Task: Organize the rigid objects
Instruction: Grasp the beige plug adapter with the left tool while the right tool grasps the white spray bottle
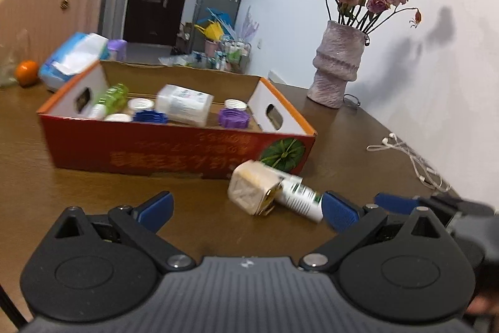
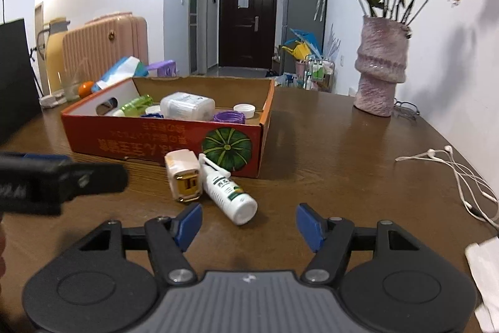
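Observation:
An orange cardboard box (image 1: 174,155) (image 2: 162,142) on the brown table holds a white bottle (image 1: 184,103) (image 2: 187,105), a green bottle (image 1: 113,95), a purple lid (image 1: 233,117) (image 2: 228,117), a blue lid (image 1: 149,116) and white lids. In front of the box lie a cream charger plug (image 1: 252,191) (image 2: 183,177) and a white spray bottle (image 1: 301,197) (image 2: 229,192), side by side. My left gripper (image 1: 248,208) is open and empty, just short of them. My right gripper (image 2: 248,223) is open and empty, the spray bottle's base just ahead of its fingers.
A pink vase of dried roses (image 1: 338,64) (image 2: 382,67) stands at the back right. White earphones (image 1: 408,158) (image 2: 461,173) lie at the right edge. An orange (image 1: 26,72), tissue packs (image 1: 73,58) and a pink suitcase (image 2: 106,49) are at the back left.

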The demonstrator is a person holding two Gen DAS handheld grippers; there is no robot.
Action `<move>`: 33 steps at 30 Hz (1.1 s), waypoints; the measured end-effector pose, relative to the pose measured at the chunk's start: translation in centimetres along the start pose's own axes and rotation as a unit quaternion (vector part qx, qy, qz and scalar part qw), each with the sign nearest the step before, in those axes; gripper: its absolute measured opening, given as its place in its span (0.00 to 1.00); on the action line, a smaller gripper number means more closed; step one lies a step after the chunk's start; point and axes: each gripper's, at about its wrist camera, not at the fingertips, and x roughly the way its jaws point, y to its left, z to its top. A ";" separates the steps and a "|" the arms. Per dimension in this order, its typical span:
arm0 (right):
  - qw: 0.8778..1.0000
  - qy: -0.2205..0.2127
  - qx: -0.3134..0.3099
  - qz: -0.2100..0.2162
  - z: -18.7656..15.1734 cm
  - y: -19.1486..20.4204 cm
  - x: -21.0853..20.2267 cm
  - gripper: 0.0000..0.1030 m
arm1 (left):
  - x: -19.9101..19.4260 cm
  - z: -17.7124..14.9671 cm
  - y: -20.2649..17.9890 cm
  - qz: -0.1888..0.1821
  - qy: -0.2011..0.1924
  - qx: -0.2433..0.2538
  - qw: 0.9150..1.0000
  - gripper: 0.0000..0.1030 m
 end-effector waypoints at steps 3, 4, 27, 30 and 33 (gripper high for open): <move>1.000 0.007 -0.012 0.006 0.6 0.2 1.8 0.63 | 3.1 1.0 0.1 -0.008 0.022 -0.015 1.000 0.98; 1.000 0.010 -0.016 0.008 0.8 0.3 2.4 0.63 | 3.9 1.3 0.2 -0.012 0.030 -0.026 0.999 0.96; 0.999 0.042 -0.023 0.022 1.9 0.4 6.4 0.45 | 6.0 1.4 -0.1 -0.012 0.018 0.002 1.000 0.78; 0.999 0.045 -0.012 0.008 1.4 -0.2 5.4 0.41 | 7.8 0.8 -0.6 0.013 0.039 0.009 0.999 0.72; 0.999 0.044 0.009 -0.012 0.4 -1.3 4.3 0.36 | 8.3 0.1 0.1 -0.001 0.054 0.002 0.999 0.49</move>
